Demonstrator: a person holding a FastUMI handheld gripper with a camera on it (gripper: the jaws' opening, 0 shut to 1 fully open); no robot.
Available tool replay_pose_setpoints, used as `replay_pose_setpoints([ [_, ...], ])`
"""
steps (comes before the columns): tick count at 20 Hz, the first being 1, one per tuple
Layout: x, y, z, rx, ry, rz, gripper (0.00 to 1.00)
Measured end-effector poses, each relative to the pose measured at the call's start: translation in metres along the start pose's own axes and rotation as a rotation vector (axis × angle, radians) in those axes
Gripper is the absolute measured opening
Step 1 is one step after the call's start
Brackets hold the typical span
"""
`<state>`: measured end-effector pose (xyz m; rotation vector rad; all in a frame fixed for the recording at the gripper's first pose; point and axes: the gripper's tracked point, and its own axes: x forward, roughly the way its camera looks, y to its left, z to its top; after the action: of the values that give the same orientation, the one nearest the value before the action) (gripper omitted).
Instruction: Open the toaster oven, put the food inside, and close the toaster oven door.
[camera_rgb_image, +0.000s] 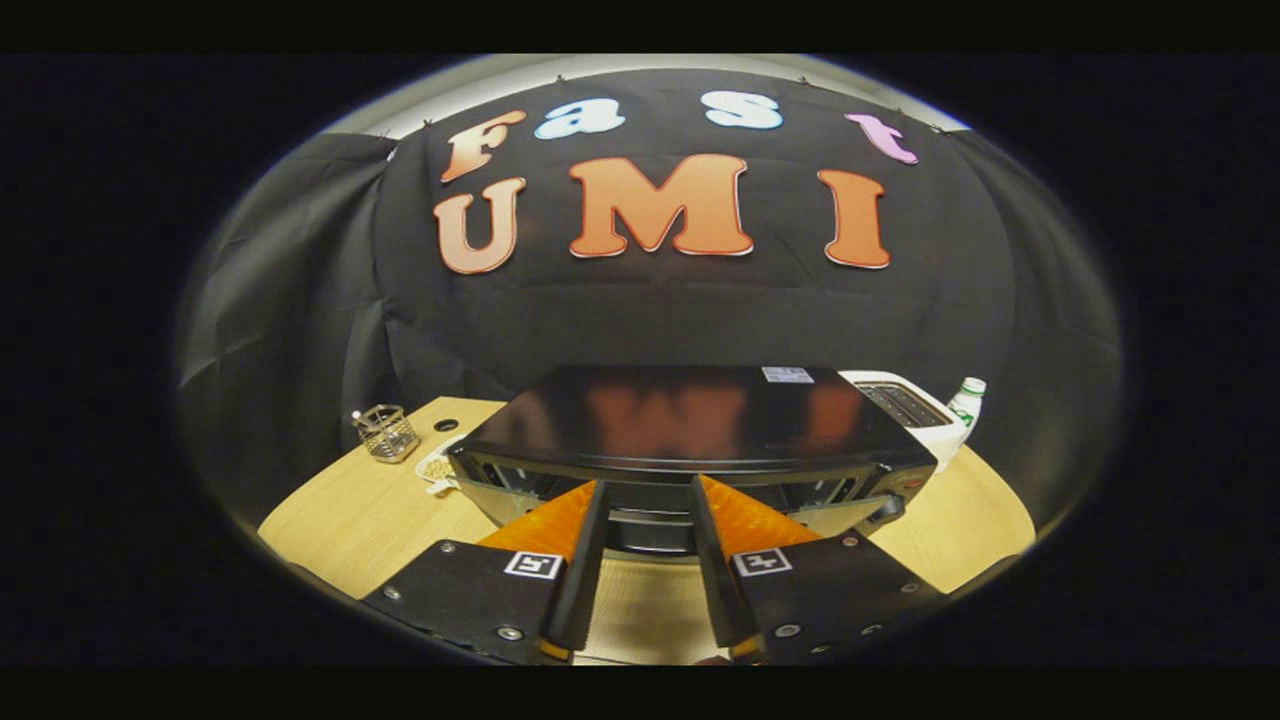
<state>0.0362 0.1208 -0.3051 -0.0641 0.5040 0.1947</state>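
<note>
Gripper level, fingers parted and empty, tips at the toaster oven front, possibly touching

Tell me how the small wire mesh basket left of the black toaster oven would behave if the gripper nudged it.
The small wire mesh basket looks open-meshed and thin-walled, so it is probably light and would slide on the smooth wooden table rather than resist. Standing upright on a narrow base, it might tip if pushed high. The gripper is open, its fingers at the black toaster oven.

Tool: dark screw-studded plates, square coded marker on each.
</note>
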Motion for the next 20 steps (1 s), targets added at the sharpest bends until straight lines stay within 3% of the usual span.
replay_pose_setpoints([
  [11, -0.052, 0.008, -0.060, -0.061, 0.096, 0.058, 0.47],
  [20, -0.067, 0.011, -0.137, 0.019, 0.364, 0.070, 0.49],
])
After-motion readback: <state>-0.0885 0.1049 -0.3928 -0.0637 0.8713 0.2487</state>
